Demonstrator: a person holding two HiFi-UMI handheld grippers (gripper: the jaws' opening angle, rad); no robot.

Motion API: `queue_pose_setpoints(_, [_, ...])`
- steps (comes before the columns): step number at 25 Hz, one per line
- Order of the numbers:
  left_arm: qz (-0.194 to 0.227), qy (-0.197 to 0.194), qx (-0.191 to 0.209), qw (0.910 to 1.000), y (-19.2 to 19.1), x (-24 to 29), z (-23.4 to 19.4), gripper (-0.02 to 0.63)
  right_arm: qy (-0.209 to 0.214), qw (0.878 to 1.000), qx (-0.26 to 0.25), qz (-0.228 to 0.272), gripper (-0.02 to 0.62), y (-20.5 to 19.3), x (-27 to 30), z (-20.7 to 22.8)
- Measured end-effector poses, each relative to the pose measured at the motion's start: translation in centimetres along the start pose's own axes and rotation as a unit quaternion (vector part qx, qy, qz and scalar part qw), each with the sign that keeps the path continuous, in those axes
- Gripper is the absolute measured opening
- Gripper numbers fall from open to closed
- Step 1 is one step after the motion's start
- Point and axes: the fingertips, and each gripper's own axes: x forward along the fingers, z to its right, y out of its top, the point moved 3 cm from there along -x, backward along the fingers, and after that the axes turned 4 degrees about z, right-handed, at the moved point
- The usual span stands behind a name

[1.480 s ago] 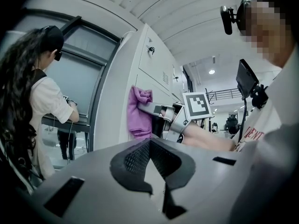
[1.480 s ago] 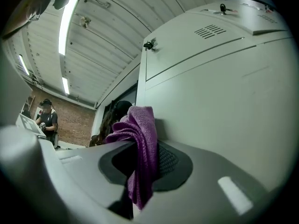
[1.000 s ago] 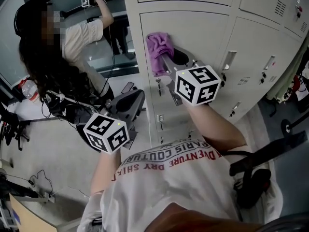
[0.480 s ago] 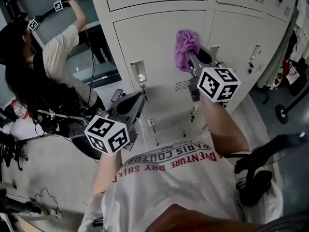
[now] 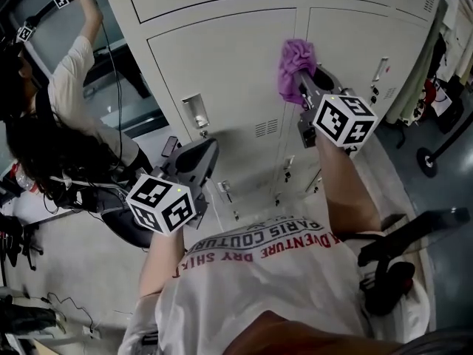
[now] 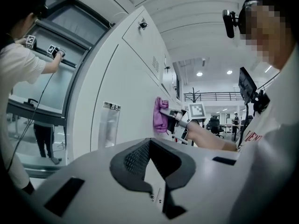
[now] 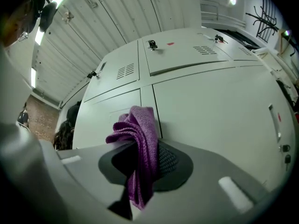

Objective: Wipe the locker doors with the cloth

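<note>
The right gripper (image 5: pixel 303 87) is held up at the locker doors (image 5: pixel 229 65), its jaws closed on a purple cloth (image 5: pixel 294 63). The cloth bunches out past the jaw tips and lies against the pale metal. In the right gripper view the cloth (image 7: pixel 140 129) hangs in folds between the dark pads of the right gripper (image 7: pixel 145 160). It sits right over the vertical seam where two of the locker doors (image 7: pixel 215 111) meet, just below the horizontal gap under the upper row. The left gripper (image 5: pixel 198 152) is lower and well apart from the cloth, pointing towards the bottom of the lockers. Its own view shows its jaws brought together at the tips with nothing between them (only a small light wedge shows behind the pads). From the left gripper (image 6: pixel 149 143) the cloth (image 6: pixel 160 115) is seen side-on, flat against the locker doors (image 6: pixel 126 83), with the person's right forearm stretched out behind it. A recessed metal handle (image 5: pixel 194 112) sits on the door to the left of the cloth, and vent slots (image 5: pixel 264 128) lie lower on that same door. Off to the left a second person (image 5: pixel 63 102) in a white shirt reaches up along a dark window frame.
</note>
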Motion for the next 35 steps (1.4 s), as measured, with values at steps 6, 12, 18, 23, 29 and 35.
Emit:
queue_pose_setpoints(6, [-0.001, 0.013, 0.0, 0.9999, 0.2, -0.4, -0.4, 0.0, 0.021, 1.0, -0.013, 0.019, 0.055, 0.5, -0.8, -1.0])
queue_pose_setpoints(12, [0.01, 0.042, -0.004, 0.999, 0.6, -2.1, -1.7, 0.0, 0.107, 0.993, -0.016, 0.044, 0.055, 1.6, -1.0, -7.0])
queue_pose_setpoints(18, [0.019, 0.063, -0.004, 0.9979, 0.8, -4.3, -2.4, 0.0, 0.196, 0.98, -0.021, 0.017, 0.055, -1.5, 0.1, -14.1])
queue_pose_setpoints(23, [0.023, 0.079, -0.008, 0.9966, 0.7, -5.9, -3.1, -0.001, 0.217, 0.974, -0.064, -0.02, 0.055, -6.4, 0.9, -17.5])
queue_pose_setpoints(29, [0.011, 0.086, -0.027, 0.9959, -0.6, -6.4, -3.9, 0.0, 0.209, 0.974, -0.031, -0.078, 0.055, -11.8, 1.9, -17.8])
queue_pose_setpoints(35, [0.003, 0.084, -0.026, 0.9961, -0.9, -6.1, -3.9, -0.001, 0.187, 0.979, -0.016, -0.08, 0.055, -13.6, 2.7, -17.5])
